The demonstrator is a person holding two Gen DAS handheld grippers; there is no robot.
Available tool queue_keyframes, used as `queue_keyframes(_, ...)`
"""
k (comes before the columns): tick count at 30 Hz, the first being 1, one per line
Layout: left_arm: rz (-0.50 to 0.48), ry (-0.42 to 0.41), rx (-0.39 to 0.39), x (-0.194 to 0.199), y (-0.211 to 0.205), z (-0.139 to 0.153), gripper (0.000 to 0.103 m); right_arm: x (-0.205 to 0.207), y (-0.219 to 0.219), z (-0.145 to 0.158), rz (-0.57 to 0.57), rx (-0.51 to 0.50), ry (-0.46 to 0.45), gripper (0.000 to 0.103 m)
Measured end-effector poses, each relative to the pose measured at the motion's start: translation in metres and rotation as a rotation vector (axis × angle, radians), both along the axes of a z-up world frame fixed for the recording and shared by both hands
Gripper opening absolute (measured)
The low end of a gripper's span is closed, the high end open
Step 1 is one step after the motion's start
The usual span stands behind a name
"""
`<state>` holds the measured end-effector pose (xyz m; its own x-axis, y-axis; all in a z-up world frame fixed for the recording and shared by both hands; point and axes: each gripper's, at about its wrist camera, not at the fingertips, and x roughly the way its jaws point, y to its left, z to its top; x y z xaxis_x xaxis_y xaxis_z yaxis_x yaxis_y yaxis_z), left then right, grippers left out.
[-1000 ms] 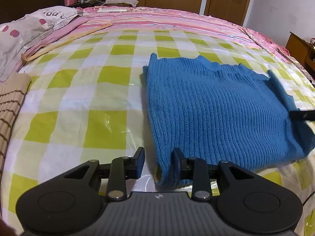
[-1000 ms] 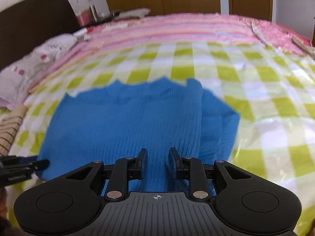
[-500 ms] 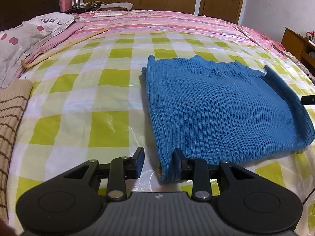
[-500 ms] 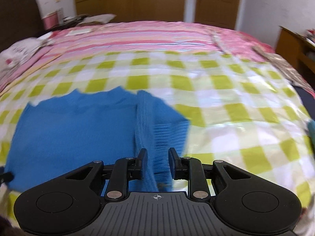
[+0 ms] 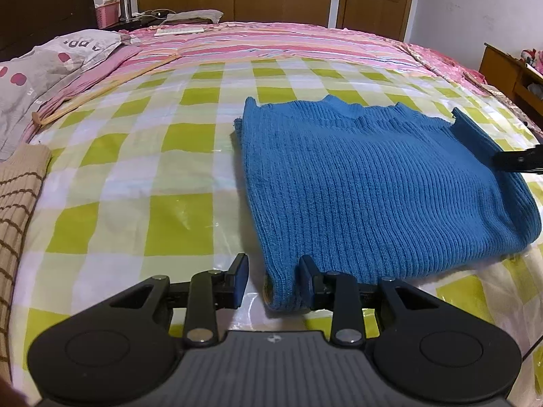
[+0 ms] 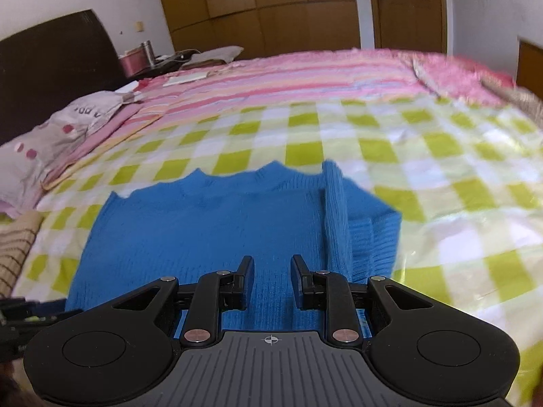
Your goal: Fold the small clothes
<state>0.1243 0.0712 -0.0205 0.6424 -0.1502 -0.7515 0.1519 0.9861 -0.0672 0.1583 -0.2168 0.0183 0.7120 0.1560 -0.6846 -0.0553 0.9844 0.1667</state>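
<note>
A blue ribbed knit sweater (image 5: 373,183) lies flat on the green-and-white checked sheet (image 5: 135,176), with its right sleeve folded in over the body. My left gripper (image 5: 273,279) is open at the sweater's near left corner, which lies between the jaws against the right finger. My right gripper (image 6: 272,279) is open and empty, low over the sweater (image 6: 210,230), just left of the folded sleeve (image 6: 336,217). The right gripper's tip shows at the right edge of the left wrist view (image 5: 519,160). The left gripper's tip shows at the left edge of the right wrist view (image 6: 34,308).
A grey spotted pillow (image 5: 44,68) and pink striped bedding (image 5: 271,44) lie at the far side. A beige striped garment (image 5: 17,203) lies at the left edge. A wooden stick (image 5: 101,91) lies beside the pillow. Wooden furniture (image 5: 509,74) stands on the right.
The right gripper swung right along the sweater, then back left over its body. Its jaws have opened a little wider. The left gripper stayed at the corner, tilting up slightly.
</note>
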Motion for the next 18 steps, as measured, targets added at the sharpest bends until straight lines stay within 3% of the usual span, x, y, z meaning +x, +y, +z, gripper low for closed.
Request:
queue_keyframes(7,-0.011,-0.003,0.007,0.002,-0.003,-0.001,0.038,0.010,-0.054,-0.020,-0.247,-0.063,0.065,0.026)
queue_keyframes(12,-0.007,-0.013,0.012,-0.002,-0.003,0.000,0.038,-0.005,-0.056,-0.015,-0.252,-0.071,0.039,0.026)
queue_keyframes(18,0.004,-0.033,0.008,-0.009,-0.003,0.007,0.038,-0.010,-0.033,-0.012,-0.181,-0.136,0.027,0.026)
